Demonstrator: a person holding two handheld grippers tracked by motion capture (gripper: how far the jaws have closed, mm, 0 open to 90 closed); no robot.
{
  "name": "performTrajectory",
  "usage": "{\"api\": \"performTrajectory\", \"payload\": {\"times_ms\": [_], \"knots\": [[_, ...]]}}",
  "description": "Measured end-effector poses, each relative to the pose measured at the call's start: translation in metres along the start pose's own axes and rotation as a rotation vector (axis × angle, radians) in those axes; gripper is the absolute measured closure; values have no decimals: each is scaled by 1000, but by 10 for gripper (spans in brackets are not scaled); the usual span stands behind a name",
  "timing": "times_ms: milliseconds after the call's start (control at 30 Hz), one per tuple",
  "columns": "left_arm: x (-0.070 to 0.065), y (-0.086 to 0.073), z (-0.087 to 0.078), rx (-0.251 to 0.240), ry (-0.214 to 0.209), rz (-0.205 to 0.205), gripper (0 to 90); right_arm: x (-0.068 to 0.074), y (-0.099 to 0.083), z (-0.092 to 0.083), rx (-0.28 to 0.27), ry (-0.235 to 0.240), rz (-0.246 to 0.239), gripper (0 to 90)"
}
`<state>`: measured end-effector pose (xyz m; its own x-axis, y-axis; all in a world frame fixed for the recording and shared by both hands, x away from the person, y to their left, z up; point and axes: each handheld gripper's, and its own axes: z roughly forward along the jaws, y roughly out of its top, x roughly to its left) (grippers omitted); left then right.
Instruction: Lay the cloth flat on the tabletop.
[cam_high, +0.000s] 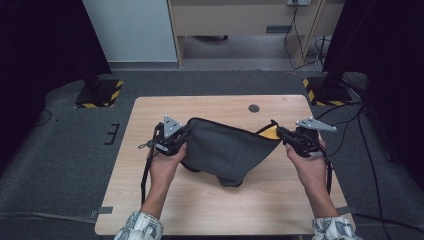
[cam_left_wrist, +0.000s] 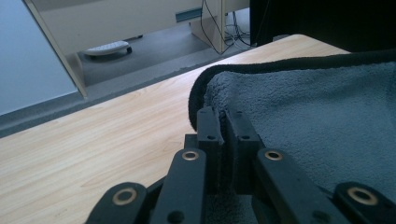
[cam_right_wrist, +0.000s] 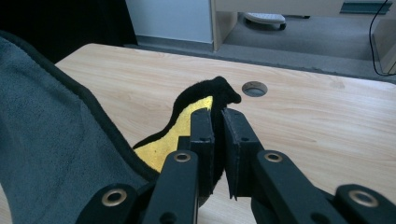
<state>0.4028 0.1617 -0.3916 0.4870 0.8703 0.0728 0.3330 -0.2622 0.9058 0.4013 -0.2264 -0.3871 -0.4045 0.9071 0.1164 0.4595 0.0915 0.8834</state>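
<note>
The dark grey fleece cloth (cam_high: 227, 150) hangs stretched between both grippers above the wooden surface (cam_high: 150, 200), its long axis running hand to hand. The left gripper (cam_high: 182, 136) has its fingers clamped on the cloth's left corner. The right gripper (cam_high: 280, 132) has its fingers pinched on the yellow-backed right corner; the sagging bottom fold touches the surface.

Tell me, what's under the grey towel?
The wooden table lies under the grey towel, which sags between the left gripper and right gripper. Its lowest fold hides whatever lies beneath.
</note>
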Motion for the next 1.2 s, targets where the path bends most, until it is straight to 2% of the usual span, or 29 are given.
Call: {"api": "performTrajectory", "payload": {"times_ms": [167,300,633,833,1000,1100,1133,1200], "knots": [[-2,5,-8,-18,0,-1,851,0,4,-6,-12,3,1,831],[-7,11,-15,-30,6,17,851,2,11,-15,-29,4,-6,832],[-15,37,-42,-77,4,18,851,10,39,-48,-76,-5,-21,832],[-19,53,-52,-98,12,46,851,12,63,-69,-84,-24,-40,832],[-20,56,-47,-102,13,42,851,11,72,-73,-73,-55,-57,832],[-16,54,-37,-93,4,17,850,7,71,-64,-58,-67,-46,832],[-14,54,-32,-99,13,28,850,6,71,-61,-53,-68,-41,831],[-12,52,-25,-87,16,20,850,3,69,-51,-42,-70,-39,831]]}}
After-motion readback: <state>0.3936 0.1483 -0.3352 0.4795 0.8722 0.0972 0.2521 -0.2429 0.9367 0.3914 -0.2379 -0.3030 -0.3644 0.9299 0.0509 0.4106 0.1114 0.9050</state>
